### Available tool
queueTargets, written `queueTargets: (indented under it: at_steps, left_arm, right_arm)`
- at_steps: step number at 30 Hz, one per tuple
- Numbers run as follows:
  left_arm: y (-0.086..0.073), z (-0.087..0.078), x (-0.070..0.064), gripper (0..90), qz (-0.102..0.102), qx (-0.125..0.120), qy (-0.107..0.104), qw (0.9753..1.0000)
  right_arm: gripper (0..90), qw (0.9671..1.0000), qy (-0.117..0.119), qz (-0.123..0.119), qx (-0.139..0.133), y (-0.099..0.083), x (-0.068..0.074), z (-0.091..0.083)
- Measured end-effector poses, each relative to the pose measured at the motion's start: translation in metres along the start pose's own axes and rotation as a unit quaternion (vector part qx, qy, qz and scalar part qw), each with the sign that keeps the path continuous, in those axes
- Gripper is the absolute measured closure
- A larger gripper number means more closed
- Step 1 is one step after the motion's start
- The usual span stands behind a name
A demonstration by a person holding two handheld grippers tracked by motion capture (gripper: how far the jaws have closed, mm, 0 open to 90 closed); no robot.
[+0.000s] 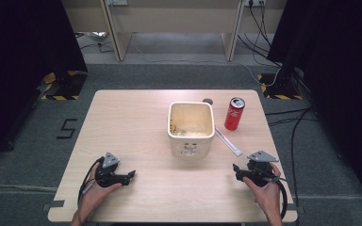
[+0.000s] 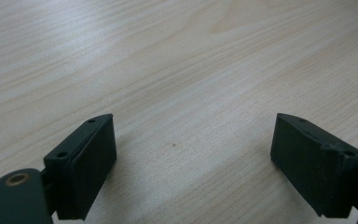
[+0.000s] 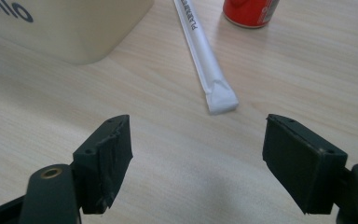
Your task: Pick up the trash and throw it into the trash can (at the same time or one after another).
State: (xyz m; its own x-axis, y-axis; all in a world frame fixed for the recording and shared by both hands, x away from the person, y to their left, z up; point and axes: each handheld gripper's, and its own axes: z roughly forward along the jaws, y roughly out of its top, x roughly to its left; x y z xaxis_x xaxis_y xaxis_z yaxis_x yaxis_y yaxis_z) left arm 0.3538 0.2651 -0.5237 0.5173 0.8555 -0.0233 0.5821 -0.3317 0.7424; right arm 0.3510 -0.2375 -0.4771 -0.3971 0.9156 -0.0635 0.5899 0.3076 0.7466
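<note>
A light wooden desk (image 1: 132, 122) carries a cream square tub (image 1: 191, 128) near its middle, open at the top, with some pale scraps lying in the bottom. Just to the right of the tub stands a red drink can (image 1: 234, 113), upright. Between the tub and the can, slightly nearer the person, lies a long white paper-wrapped straw (image 1: 228, 141), flat on the desk and angled toward the right claw. A small dark round spot (image 1: 208, 100) sits on the desk behind the tub; what it is cannot be told.

The left claw (image 1: 132, 174) rests low at the near left of the desk, held in the person's left hand (image 1: 94, 190), well apart from the tub. In the left gripper view its jaws stand wide apart with bare wood between them, gripping nothing.

The right claw (image 1: 234, 168) sits at the near right, held in the right hand (image 1: 266, 190). In the right gripper view its jaws are also spread wide and empty, and the near end of the straw (image 3: 205, 56) lies just ahead of them, not touching, with the tub (image 3: 70, 28) to its left and the can (image 3: 251, 11) beyond.
</note>
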Motion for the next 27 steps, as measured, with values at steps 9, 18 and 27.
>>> queueTargets:
  at_steps: [9,18,27]
  left_arm:
    - [0.000,0.000,0.000,13.5,0.000,0.000,0.000,1.0000]
    - [0.000,0.000,0.000,13.5,0.000,0.000,0.000,1.0000]
    - [0.000,0.000,0.000,13.6,-0.001,0.001,-0.001,1.0000]
  right_arm:
    - [35.8,0.9999,0.003,-0.013,-0.003,0.012,-0.006,0.004]
    - [44.5,0.9998,0.005,-0.020,-0.003,0.029,-0.005,0.015]
    - [50.6,0.9993,0.009,-0.035,0.009,0.053,-0.006,0.042]
